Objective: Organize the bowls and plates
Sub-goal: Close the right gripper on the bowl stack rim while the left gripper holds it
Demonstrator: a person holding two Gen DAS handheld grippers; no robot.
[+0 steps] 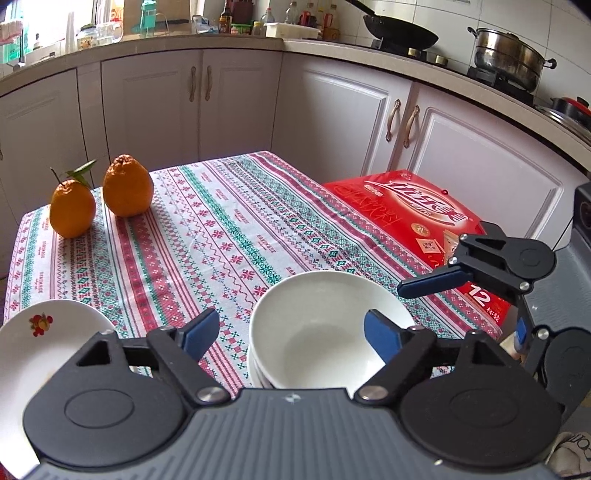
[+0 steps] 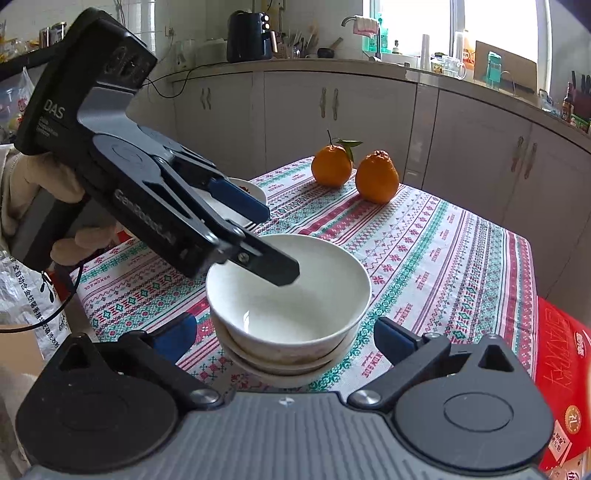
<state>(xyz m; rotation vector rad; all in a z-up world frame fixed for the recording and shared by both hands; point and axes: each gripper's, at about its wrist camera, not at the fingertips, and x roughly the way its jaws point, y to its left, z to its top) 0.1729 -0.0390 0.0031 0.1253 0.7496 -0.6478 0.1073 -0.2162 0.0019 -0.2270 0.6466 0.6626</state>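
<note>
Both the left tongs [image 1: 291, 334] and the right tongs [image 2: 284, 334] are released, flanking the stack of bowls [image 2: 288, 291] near the table's front edge. Back straight off (don't clip the top rim). Only the left view shows the flowered plate [image 1: 37, 343] clearly

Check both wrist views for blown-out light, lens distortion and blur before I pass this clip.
Left wrist view: strong fisheye bend along the counter edge, dark vignette corners, the window top left washed out, stacked bowls sharp. Right wrist view: window overexposed, a small glare spot inside the top bowl, no motion blur.
</note>
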